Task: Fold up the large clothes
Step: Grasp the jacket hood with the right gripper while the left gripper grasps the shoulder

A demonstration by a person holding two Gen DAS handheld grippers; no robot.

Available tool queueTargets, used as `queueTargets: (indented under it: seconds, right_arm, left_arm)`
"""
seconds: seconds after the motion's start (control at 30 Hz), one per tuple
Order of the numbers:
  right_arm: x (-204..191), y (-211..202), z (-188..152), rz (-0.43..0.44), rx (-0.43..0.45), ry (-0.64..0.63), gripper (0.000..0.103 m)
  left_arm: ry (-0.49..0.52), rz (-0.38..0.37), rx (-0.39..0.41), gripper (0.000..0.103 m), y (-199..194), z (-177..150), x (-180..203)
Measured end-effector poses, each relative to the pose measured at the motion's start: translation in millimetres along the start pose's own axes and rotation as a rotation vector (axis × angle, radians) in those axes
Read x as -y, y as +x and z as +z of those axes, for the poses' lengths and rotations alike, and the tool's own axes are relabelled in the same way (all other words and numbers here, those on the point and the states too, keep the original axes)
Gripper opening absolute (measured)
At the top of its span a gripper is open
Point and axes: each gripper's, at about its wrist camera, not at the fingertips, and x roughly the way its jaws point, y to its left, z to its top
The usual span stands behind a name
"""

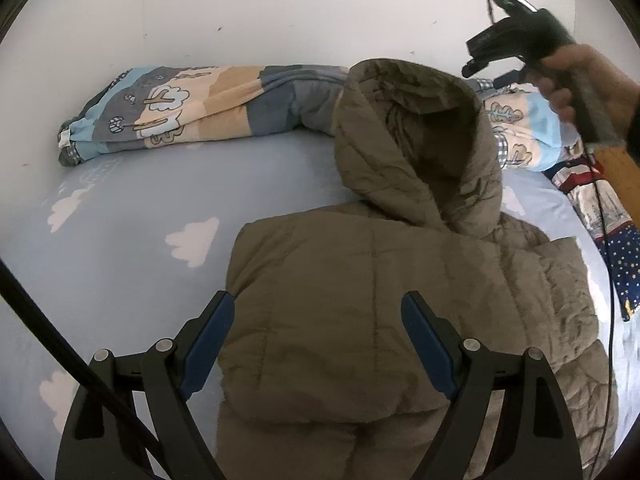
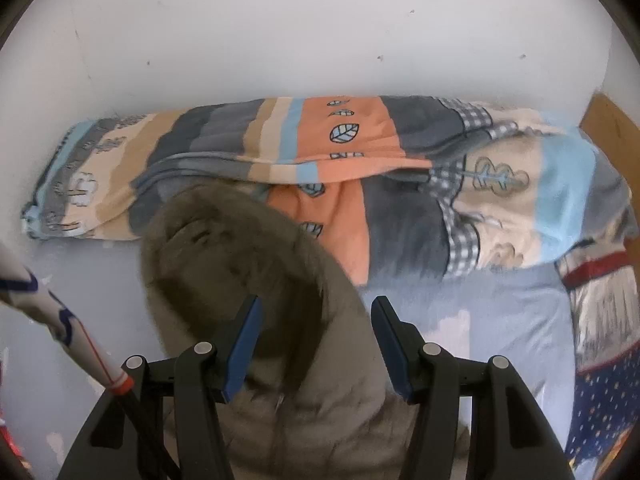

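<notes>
An olive-brown quilted hooded jacket (image 1: pixel 380 300) lies back-up on the pale blue bed sheet (image 1: pixel 120 220), its hood (image 1: pixel 416 136) standing up toward the wall. My left gripper (image 1: pixel 318 328) is open and empty, its blue pads above the jacket's back. The right gripper (image 1: pixel 486 66), held in a hand, hovers above and right of the hood. In the right wrist view the right gripper (image 2: pixel 316 340) is open and empty just over the hood (image 2: pixel 240 264).
A rolled patterned quilt (image 1: pixel 208 104) lies along the white wall, also in the right wrist view (image 2: pixel 360 168). A starred dark blue cloth (image 1: pixel 616 248) and a wooden bed frame (image 1: pixel 620 164) are at the right. A cable (image 1: pixel 610 320) hangs over the jacket's right side.
</notes>
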Motion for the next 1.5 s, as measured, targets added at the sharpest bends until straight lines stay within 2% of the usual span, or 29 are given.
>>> queueTargets:
  seconds: [0.2, 0.23, 0.27, 0.3, 0.33, 0.4, 0.53, 0.63, 0.7, 0.77, 0.83, 1.0, 1.2, 1.23, 1.27, 1.3, 1.33, 1.5]
  right_arm:
    - [-7, 46, 21, -0.028, -0.001, -0.020, 0.061]
    - [-9, 51, 22, -0.038, 0.004, -0.027, 0.055]
    - [-10, 54, 22, -0.049, 0.014, -0.032, 0.031]
    - [-13, 60, 21, -0.062, 0.015, -0.039, 0.019]
    - [-14, 63, 20, -0.071, 0.006, -0.043, 0.011]
    - [-17, 60, 15, -0.125, 0.045, -0.060, 0.007]
    - [-11, 37, 6, -0.116, 0.110, -0.037, 0.006]
    - [3, 20, -2, -0.078, 0.124, 0.000, 0.006]
    - [8, 12, -7, -0.060, 0.129, 0.004, 0.006]
    - [11, 0, -13, -0.043, 0.146, -0.010, 0.006]
    - [12, -9, -20, -0.037, 0.156, -0.027, 0.006]
    - [20, -36, -38, 0.005, 0.186, -0.055, 0.006]
    - [23, -67, -60, 0.060, 0.215, -0.088, 0.006]
    - [24, -72, -64, 0.076, 0.218, -0.089, 0.006]
    - [24, -76, -67, 0.084, 0.222, -0.091, 0.006]
    - [24, -84, -74, 0.091, 0.230, -0.101, 0.006]
    - [24, -88, -77, 0.092, 0.234, -0.106, 0.006]
    - [32, -115, -106, 0.113, 0.261, -0.100, 0.006]
  left_arm:
    - [-0.034, -0.041, -0.011, 0.085, 3, -1, -8]
    - [-0.032, -0.042, -0.014, 0.085, 4, -1, -8]
    - [-0.030, -0.043, -0.016, 0.085, 5, -1, -8]
    - [-0.028, -0.038, -0.020, 0.085, 6, -2, -9]
    - [-0.030, -0.034, -0.021, 0.085, 7, -2, -9]
    - [-0.039, -0.041, -0.024, 0.085, 8, -1, -11]
    - [-0.052, -0.064, -0.015, 0.085, 10, 10, -15]
    - [-0.082, -0.117, -0.043, 0.085, 28, 39, -17]
    - [-0.040, -0.082, -0.035, 0.085, 37, 62, -11]
    - [0.029, -0.052, 0.005, 0.085, 45, 91, 2]
    - [0.069, 0.009, 0.037, 0.085, 54, 114, 11]
    - [0.142, 0.043, 0.097, 0.085, 79, 168, 34]
    - [0.261, 0.095, 0.138, 0.084, 98, 190, 61]
    - [0.259, 0.082, 0.151, 0.077, 95, 190, 62]
    - [0.254, 0.056, 0.158, 0.044, 91, 190, 62]
    - [0.245, 0.020, 0.146, 0.022, 87, 188, 62]
    - [0.237, 0.004, 0.131, 0.012, 85, 188, 62]
    - [0.254, -0.034, 0.168, 0.012, 38, 159, 72]
